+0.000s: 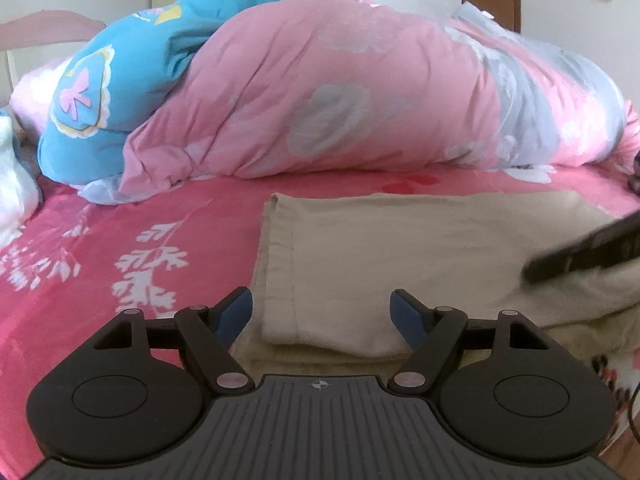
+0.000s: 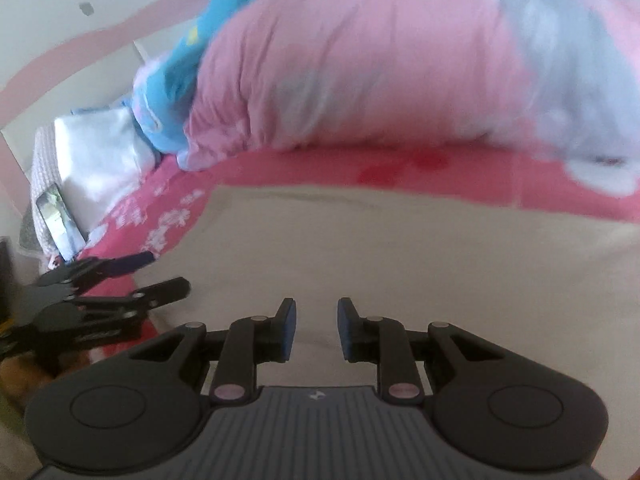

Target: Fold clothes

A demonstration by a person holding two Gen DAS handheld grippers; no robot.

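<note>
A beige garment (image 1: 400,264) lies folded flat on the pink flowered bedsheet (image 1: 100,248). Its hemmed left edge runs towards me. My left gripper (image 1: 320,308) hovers over the garment's near left corner, jaws wide open and nothing pinched. The right gripper (image 1: 580,256) comes in blurred from the right edge, low over the cloth. In the right wrist view the beige garment (image 2: 400,248) fills the middle. My right gripper (image 2: 317,314) stands above it with a narrow gap between the blue pads and nothing in that gap. The left gripper (image 2: 160,274) shows at the left, open.
A bulky pink quilt (image 1: 340,92) and a blue patterned cover (image 1: 92,92) are heaped along the far side of the bed. White bedding (image 2: 104,152) and a phone (image 2: 60,224) lie at the left. A pink headboard (image 1: 48,28) and the wall stand behind.
</note>
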